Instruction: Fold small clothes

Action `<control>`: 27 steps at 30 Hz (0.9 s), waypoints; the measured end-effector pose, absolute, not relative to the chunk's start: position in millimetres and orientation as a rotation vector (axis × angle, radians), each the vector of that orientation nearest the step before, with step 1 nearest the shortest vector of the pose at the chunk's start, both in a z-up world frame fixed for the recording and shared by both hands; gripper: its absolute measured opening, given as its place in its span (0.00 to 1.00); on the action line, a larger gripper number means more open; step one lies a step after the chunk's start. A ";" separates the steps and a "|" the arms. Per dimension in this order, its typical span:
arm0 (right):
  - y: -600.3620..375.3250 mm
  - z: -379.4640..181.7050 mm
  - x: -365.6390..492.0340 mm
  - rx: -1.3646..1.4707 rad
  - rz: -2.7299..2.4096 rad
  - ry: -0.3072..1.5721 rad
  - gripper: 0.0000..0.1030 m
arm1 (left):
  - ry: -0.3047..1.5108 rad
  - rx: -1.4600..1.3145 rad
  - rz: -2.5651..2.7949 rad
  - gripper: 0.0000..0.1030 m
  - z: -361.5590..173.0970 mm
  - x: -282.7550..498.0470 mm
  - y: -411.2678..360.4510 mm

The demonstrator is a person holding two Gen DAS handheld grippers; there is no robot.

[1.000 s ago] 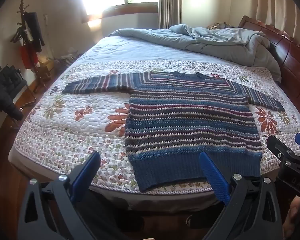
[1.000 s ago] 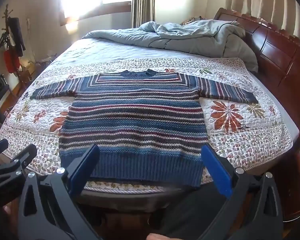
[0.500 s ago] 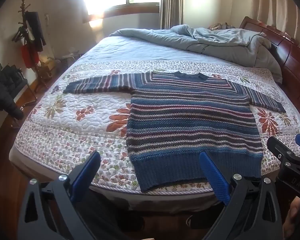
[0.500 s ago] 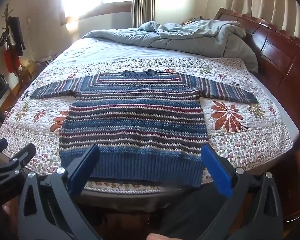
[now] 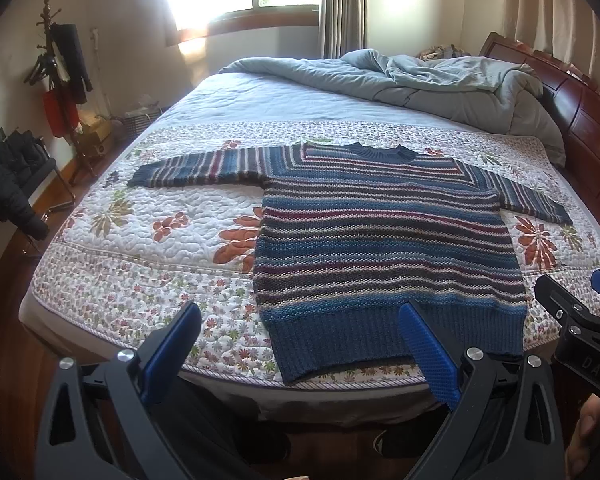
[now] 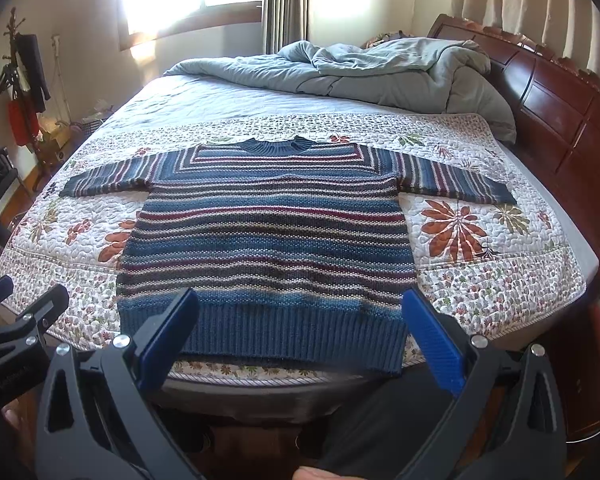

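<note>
Striped sweater (image 6: pixel 266 236) lies flat, sleeves out, on the floral quilt (image 6: pixel 495 276) at the bed's near edge; left gripper (image 5: pixel 300 344) and right gripper (image 6: pixel 300 328) both hover short of the hem, jaws spread, empty — I'd pinch each sleeve cuff first, fold inward.

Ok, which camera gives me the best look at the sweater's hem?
Right wrist: the ribbed hem sits centred and square-on between the open fingers. Left wrist shows the hem off to the right, partly behind a blue finger.
</note>
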State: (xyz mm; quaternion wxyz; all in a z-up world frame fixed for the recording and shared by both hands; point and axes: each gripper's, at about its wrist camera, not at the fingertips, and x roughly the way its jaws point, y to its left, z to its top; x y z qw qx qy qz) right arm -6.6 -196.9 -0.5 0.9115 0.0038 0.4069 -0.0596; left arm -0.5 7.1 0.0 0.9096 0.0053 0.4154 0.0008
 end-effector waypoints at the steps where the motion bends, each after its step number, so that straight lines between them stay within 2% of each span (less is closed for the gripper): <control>1: -197.0 -0.5 -6.6 0.008 -0.123 0.838 0.98 | 0.857 0.012 0.002 0.96 -0.1 -0.7 7.5; 27: -198.4 -3.2 -8.4 0.013 -0.121 0.843 0.98 | 0.856 0.017 0.006 0.96 -0.4 -1.0 8.6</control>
